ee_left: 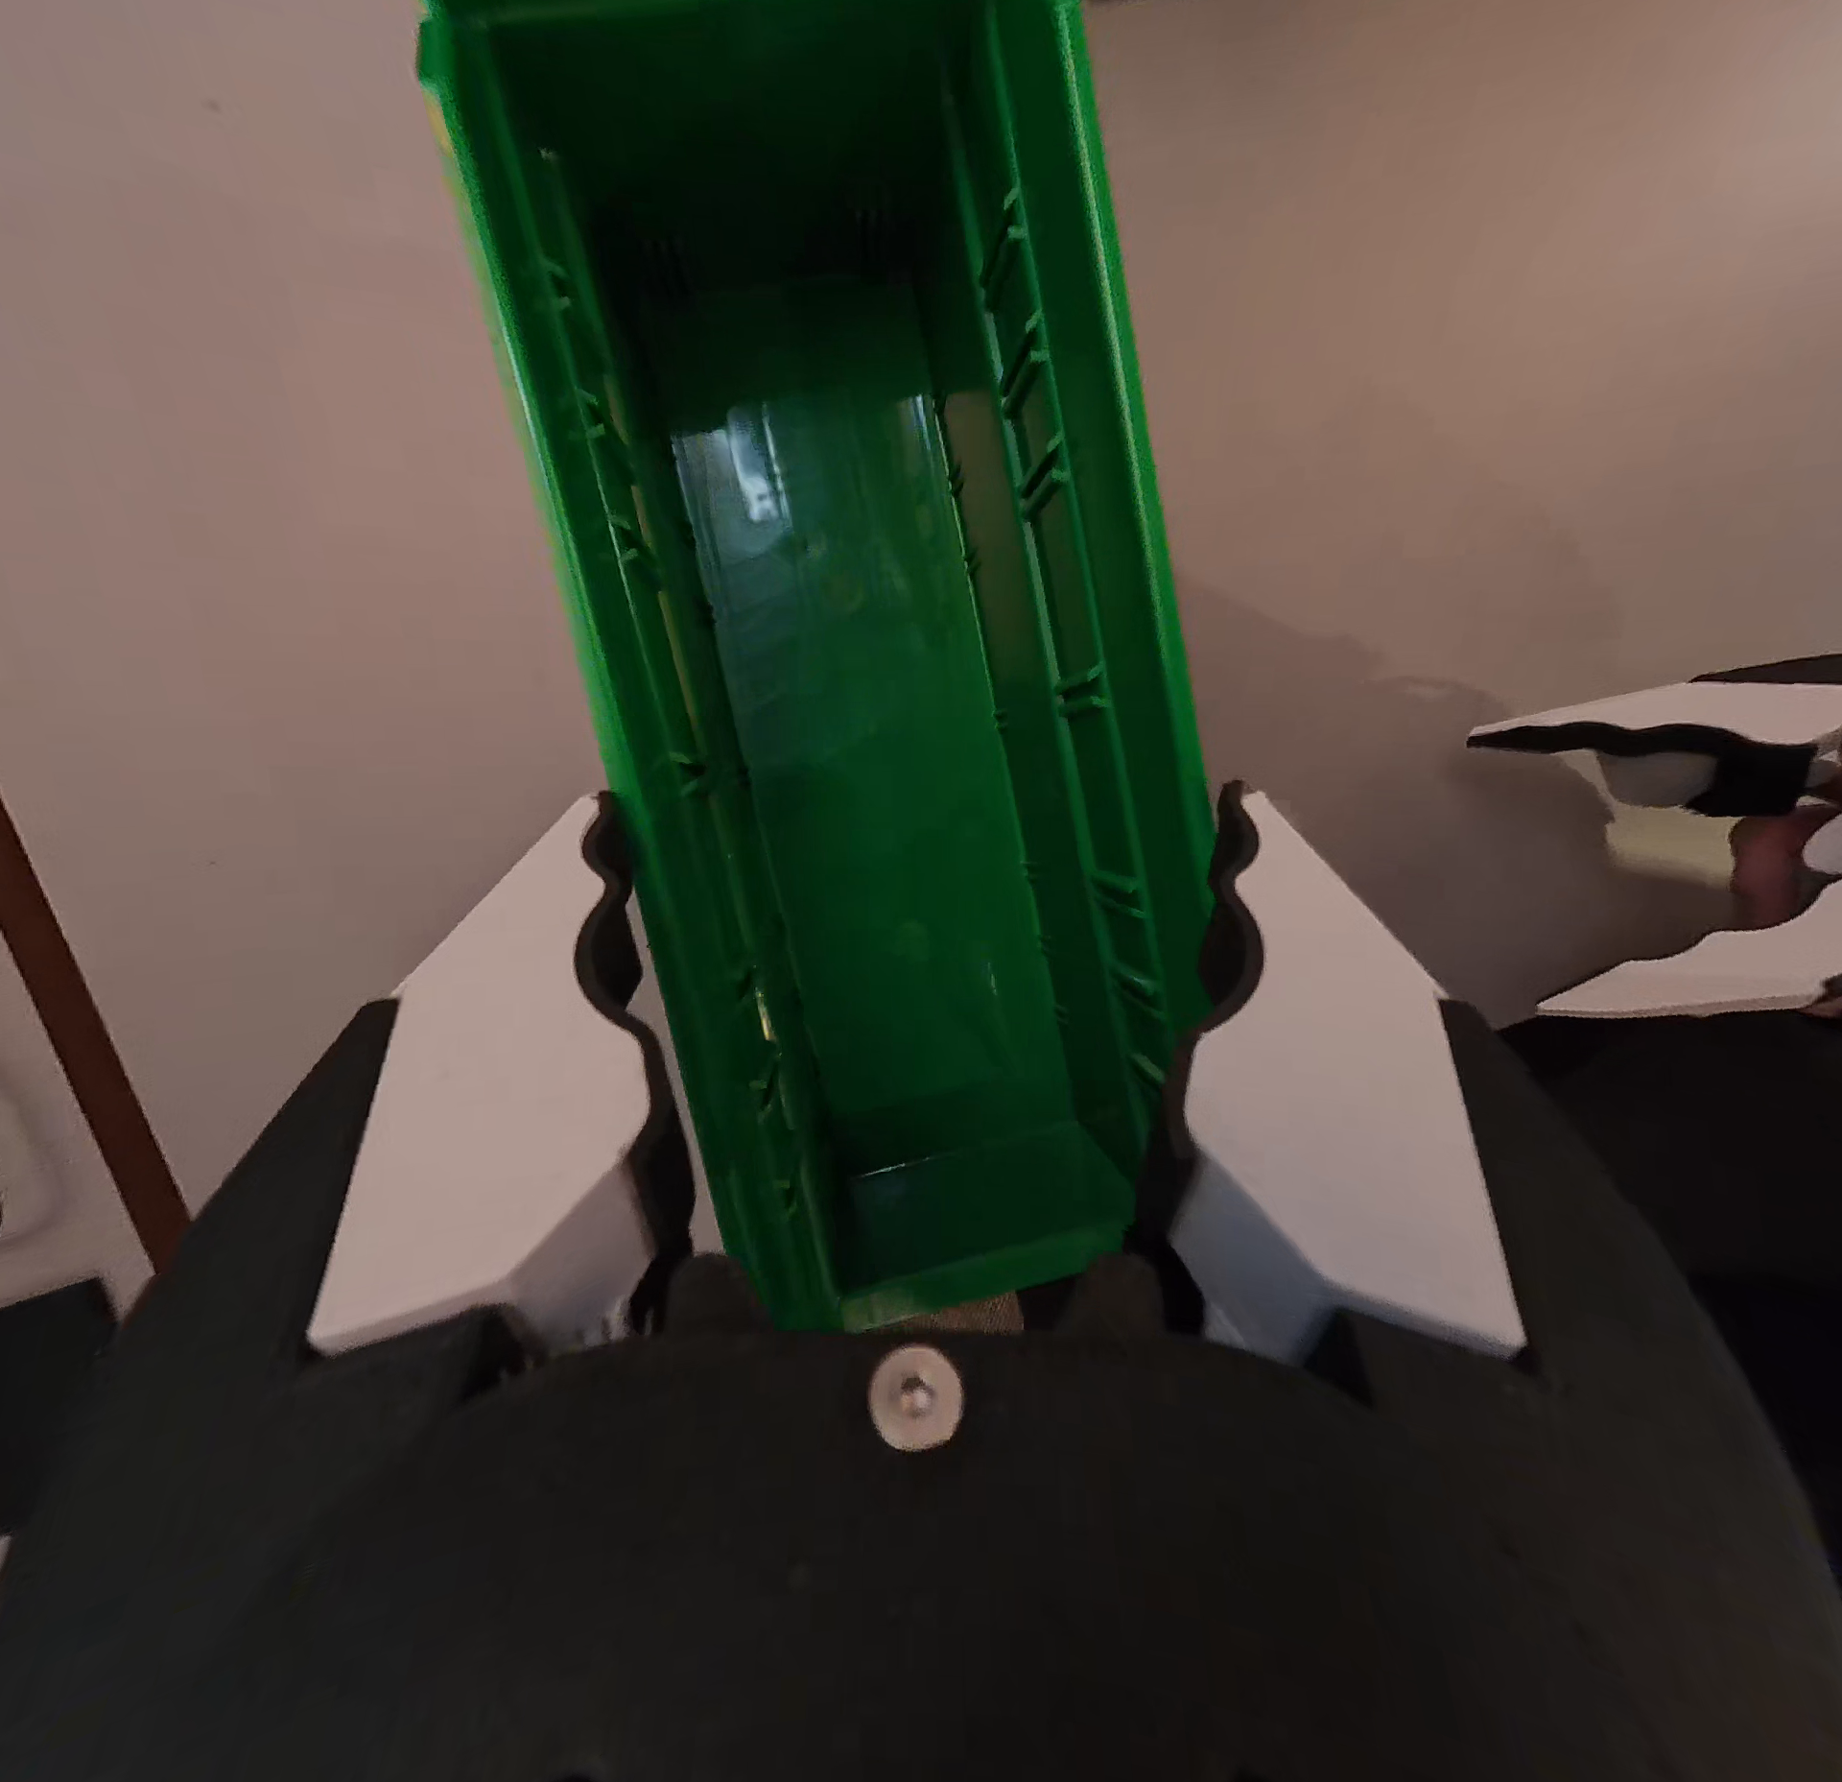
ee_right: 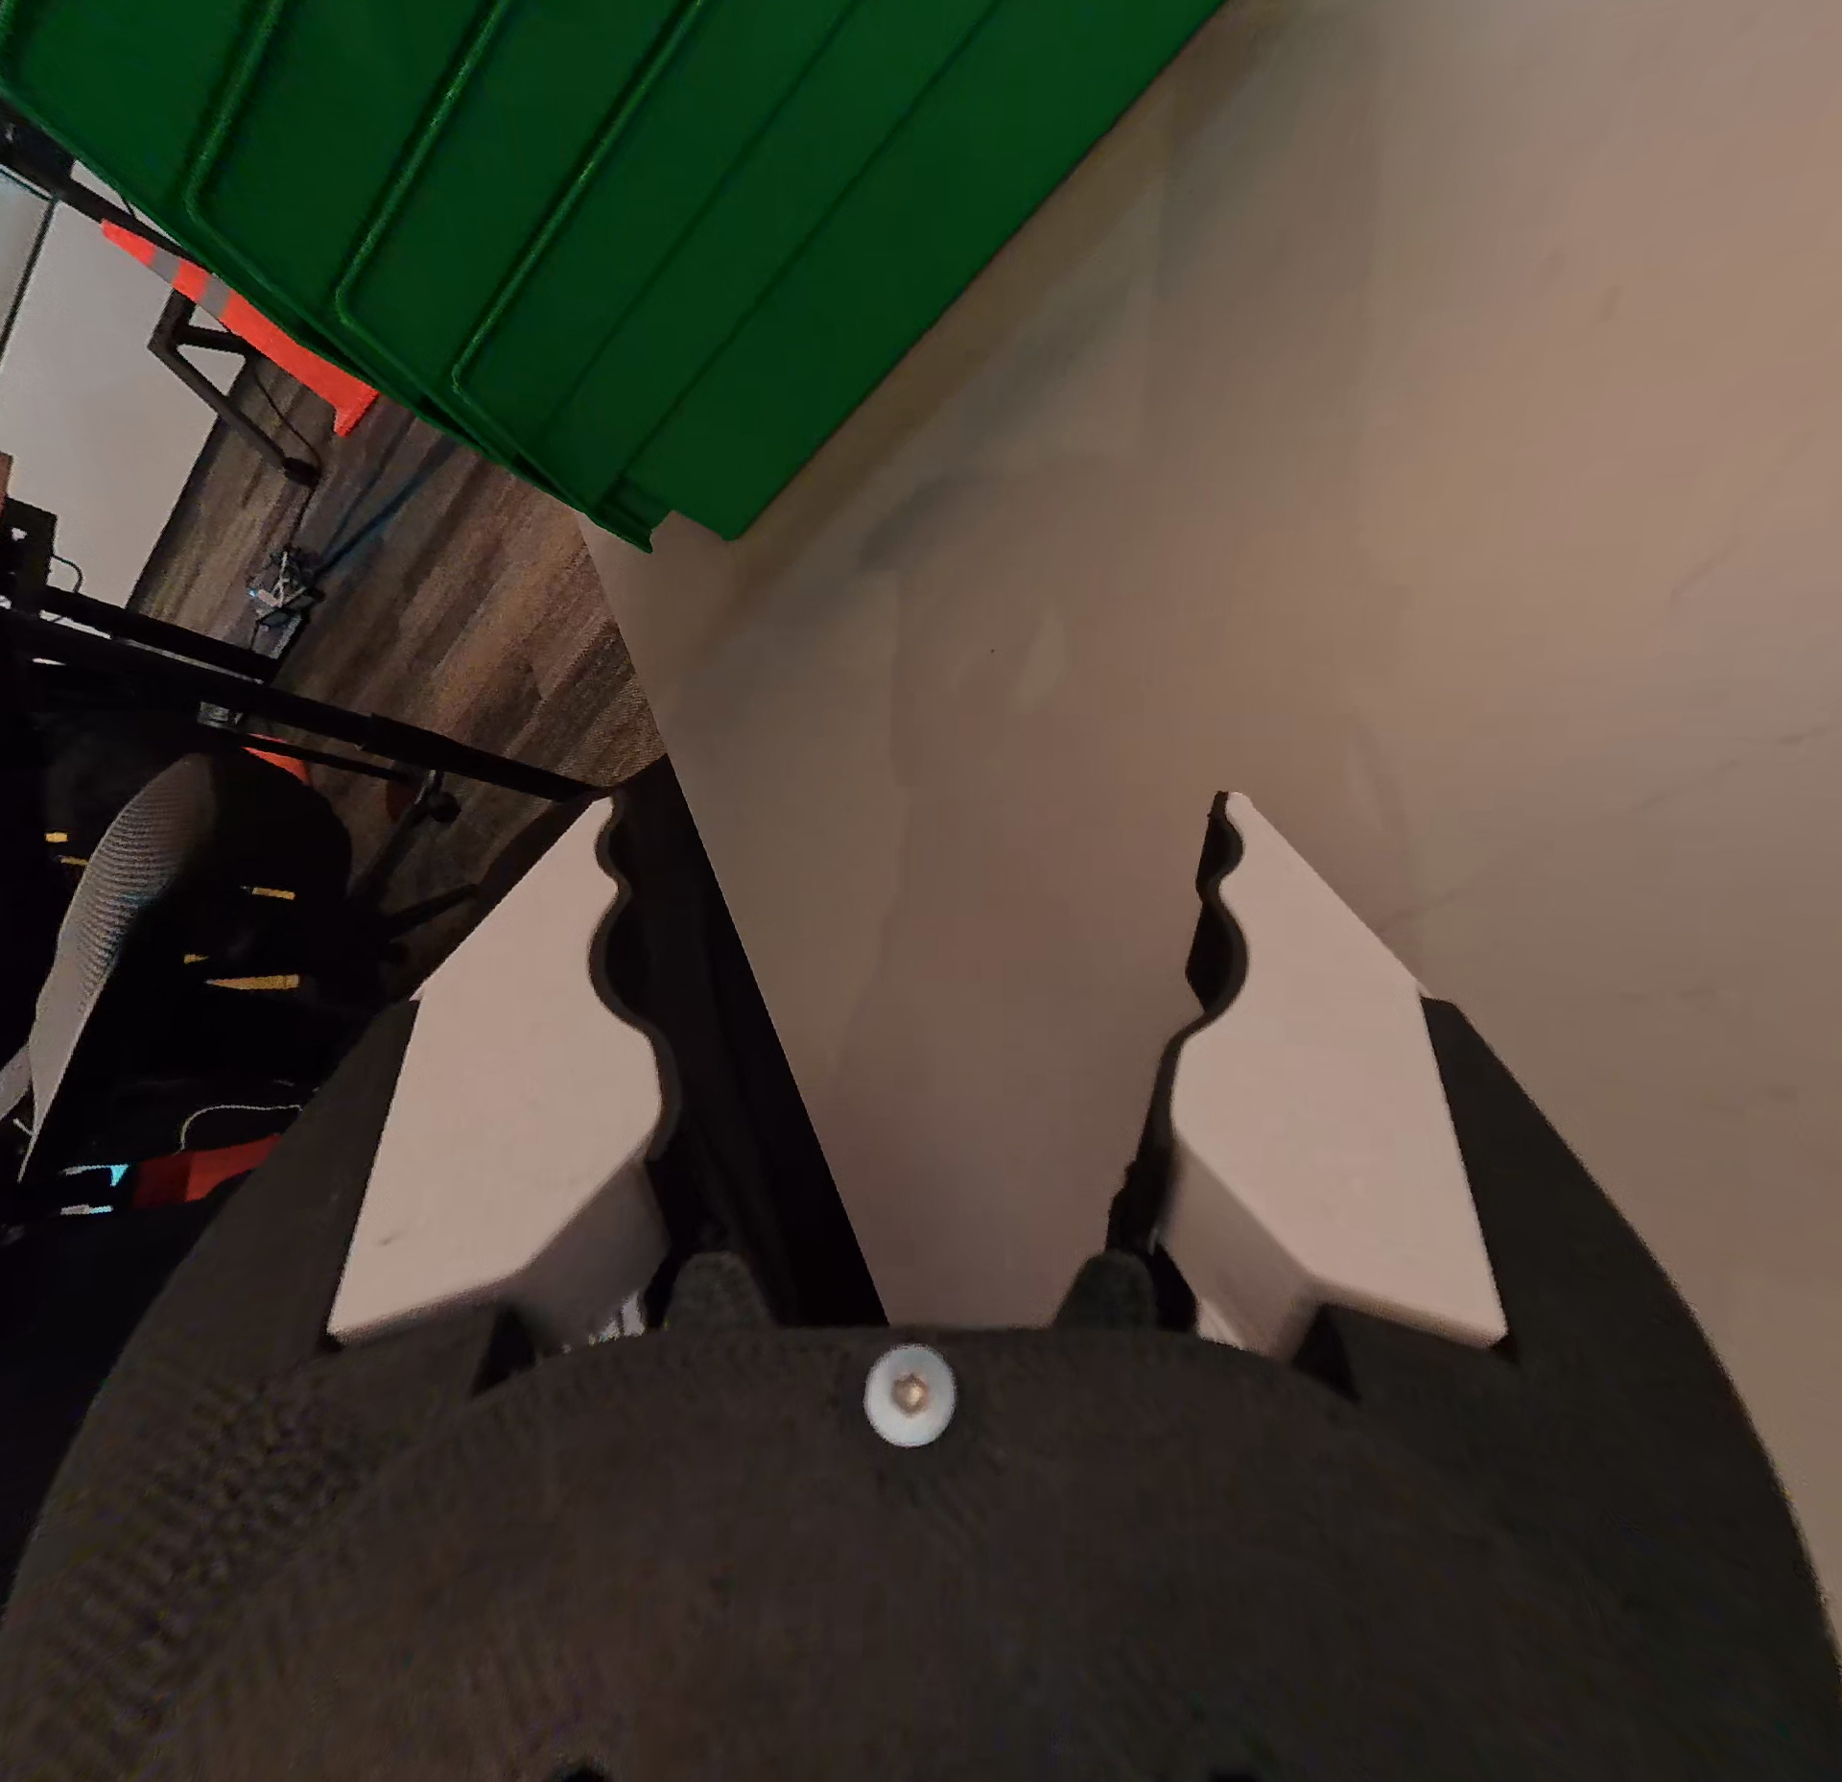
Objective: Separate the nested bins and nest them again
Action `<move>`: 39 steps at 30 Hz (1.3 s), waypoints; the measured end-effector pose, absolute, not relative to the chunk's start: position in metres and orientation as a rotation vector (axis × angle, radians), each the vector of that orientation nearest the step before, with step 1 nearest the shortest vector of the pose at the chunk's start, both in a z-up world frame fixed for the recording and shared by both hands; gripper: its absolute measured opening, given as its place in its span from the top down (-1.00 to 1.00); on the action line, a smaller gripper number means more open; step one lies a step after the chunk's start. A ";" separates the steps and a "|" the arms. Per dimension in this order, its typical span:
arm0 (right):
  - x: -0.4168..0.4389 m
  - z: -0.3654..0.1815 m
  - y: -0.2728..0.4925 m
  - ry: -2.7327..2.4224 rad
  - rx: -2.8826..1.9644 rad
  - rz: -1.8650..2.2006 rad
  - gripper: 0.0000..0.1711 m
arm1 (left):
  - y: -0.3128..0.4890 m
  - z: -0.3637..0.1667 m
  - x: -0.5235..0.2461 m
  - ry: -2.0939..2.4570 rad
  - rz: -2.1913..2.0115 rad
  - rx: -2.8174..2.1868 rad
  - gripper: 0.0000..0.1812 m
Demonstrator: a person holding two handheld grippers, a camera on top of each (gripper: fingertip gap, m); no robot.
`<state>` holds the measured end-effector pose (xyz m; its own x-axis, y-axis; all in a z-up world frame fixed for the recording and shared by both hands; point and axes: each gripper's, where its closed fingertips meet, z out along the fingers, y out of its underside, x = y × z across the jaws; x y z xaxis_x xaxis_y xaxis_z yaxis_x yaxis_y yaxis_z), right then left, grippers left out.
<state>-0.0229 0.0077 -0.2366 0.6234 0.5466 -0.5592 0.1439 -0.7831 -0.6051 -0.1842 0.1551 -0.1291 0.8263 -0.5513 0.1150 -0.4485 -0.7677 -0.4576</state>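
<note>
Left tongs (ee_left: 912, 1016): closed onto the green bin (ee_left: 827, 558), fingers pressing its two long outer walls near the close end. The bin's long axis runs straight out from the tongs, away from the camera, open top facing the lens; ribbed inner walls and a glossy floor visible. It looks lifted off the pale worktop (ee_left: 249, 438), though contact at the far end can't be confirmed from this angle.

Right tongs (ee_right: 917, 1036): spread wide, nothing between the fingers, hanging over the worktop edge with dark wood floor (ee_right: 478, 657) and a chair (ee_right: 120, 897) off to one side. In the left wrist view these same tongs show at the right margin, well apart from the held bin.

Other bins: in the right wrist view a green bin stack (ee_right: 558, 199) fills the upper left, several rims stepped one behind another, so likely still nested. It lies ahead of the right tongs and off to their left, long axis running diagonally across the view.

Judgement: one bin separated and in the left tongs; the right hand is the free one and the nearer to steady the stack. Re-nesting turns on lining the held bin's long axis up with the stack's
</note>
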 end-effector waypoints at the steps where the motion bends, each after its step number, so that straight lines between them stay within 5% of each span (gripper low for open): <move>1: -0.023 -0.237 0.008 -0.543 -2.334 1.041 -0.29 | 0.154 -0.134 -0.184 0.755 -0.323 -2.612 -0.31; 20: -0.022 -0.244 0.007 -0.549 -2.355 1.051 -0.28 | 0.162 -0.120 -0.177 0.711 -0.390 -2.511 0.04; 21: -0.022 -0.244 0.007 -0.546 -2.356 1.053 -0.28 | 0.166 -0.117 -0.182 0.677 -0.369 -2.501 0.27; 22: -0.022 -0.244 0.007 -0.544 -2.356 1.057 -0.28 | 0.176 -0.107 -0.198 0.692 -0.231 -2.428 0.94; 24: -0.022 -0.245 0.007 -0.544 -2.357 1.060 -0.28 | 0.160 -0.095 -0.171 0.709 -0.585 -2.427 0.94; 26: -0.025 -0.246 0.006 -0.549 -2.361 1.067 -0.28 | 0.159 -0.106 -0.176 0.731 -0.506 -2.513 0.34; 33: -0.041 -0.202 0.014 -0.572 -2.205 1.081 -0.25 | 0.145 -0.127 -0.165 0.800 -0.546 -2.606 -0.12; 39: -0.080 -0.169 0.038 -0.601 -2.106 1.115 -0.24 | 0.152 -0.127 -0.194 0.701 -0.602 -2.656 0.50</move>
